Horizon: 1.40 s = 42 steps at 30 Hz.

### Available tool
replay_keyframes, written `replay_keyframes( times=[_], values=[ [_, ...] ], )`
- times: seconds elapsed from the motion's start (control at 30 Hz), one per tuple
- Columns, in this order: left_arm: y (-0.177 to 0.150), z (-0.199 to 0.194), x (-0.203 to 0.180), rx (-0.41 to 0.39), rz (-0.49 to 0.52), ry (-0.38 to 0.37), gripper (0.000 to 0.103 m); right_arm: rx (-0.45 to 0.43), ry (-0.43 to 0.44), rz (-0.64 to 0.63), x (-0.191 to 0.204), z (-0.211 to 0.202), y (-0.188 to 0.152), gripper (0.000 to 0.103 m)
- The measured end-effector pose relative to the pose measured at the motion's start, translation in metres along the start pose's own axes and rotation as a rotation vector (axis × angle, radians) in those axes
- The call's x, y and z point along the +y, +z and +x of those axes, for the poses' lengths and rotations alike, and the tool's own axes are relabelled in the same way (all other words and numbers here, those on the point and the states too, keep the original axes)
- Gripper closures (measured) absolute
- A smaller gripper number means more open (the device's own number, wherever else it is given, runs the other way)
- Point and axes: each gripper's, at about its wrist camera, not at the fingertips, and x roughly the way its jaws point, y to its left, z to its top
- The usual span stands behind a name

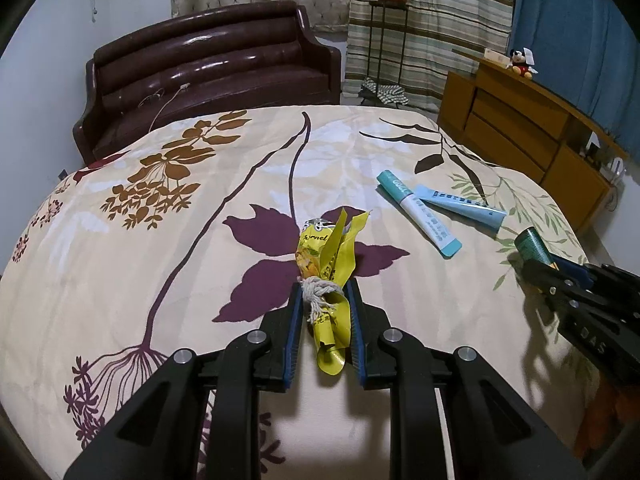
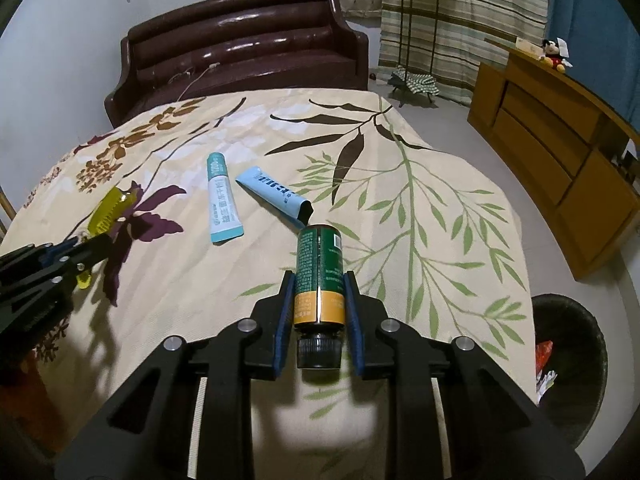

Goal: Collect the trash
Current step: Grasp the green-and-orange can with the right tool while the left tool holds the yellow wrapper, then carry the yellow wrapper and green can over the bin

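My left gripper (image 1: 324,286) is shut on a crumpled yellow snack wrapper (image 1: 328,248) tied with a bit of string, just above the flowered bed cover (image 1: 160,240). My right gripper (image 2: 319,278) is shut on a green and orange bottle (image 2: 319,256) with a black cap, which points back toward the camera. On the cover beyond both lie a white and teal tube (image 2: 222,200) and a flattened light blue tube (image 2: 276,194). The left wrist view shows the right gripper (image 1: 534,266) and the bottle (image 1: 530,246) at its right edge. The right wrist view has the left gripper (image 2: 100,240) and the wrapper (image 2: 108,210) at its left edge.
A dark round bin (image 2: 592,332) with some trash in it stands on the floor right of the bed. A brown leather sofa (image 1: 208,72) is beyond the bed's far end. A wooden cabinet (image 1: 528,128) lines the right wall, and a plant stand (image 1: 390,40) stands by the curtains.
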Motion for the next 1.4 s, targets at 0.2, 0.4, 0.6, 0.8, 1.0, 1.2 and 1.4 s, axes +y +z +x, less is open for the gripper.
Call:
replay_keyframes(
  times=[0.2, 0.4, 0.6, 0.8, 1.0, 1.2, 1.4],
  values=[
    [-0.006, -0.008, -0.019, -0.019, 0.004, -0.021, 0.081, -0.037, -0.004, 0.015, -0.007, -0.024, -0.017, 0.08],
    [-0.01, -0.022, -0.051, -0.042, 0.037, -0.058, 0.081, -0.077, -0.038, 0.057, -0.029, -0.054, -0.033, 0.08],
    [-0.011, -0.033, -0.096, -0.063, 0.079, -0.128, 0.081, -0.126, -0.107, 0.103, -0.066, -0.087, -0.048, 0.08],
    [-0.013, -0.041, -0.152, -0.075, 0.149, -0.198, 0.081, -0.162, -0.185, 0.16, -0.11, -0.114, -0.063, 0.08],
    [-0.015, -0.045, -0.202, -0.087, 0.214, -0.25, 0.081, -0.183, -0.255, 0.229, -0.154, -0.134, -0.079, 0.08],
    [-0.018, -0.046, -0.246, -0.095, 0.263, -0.293, 0.081, -0.195, -0.306, 0.287, -0.191, -0.144, -0.094, 0.08],
    [-0.018, -0.041, -0.281, -0.098, 0.305, -0.315, 0.081, -0.2, -0.337, 0.326, -0.215, -0.148, -0.106, 0.08]
  ],
)
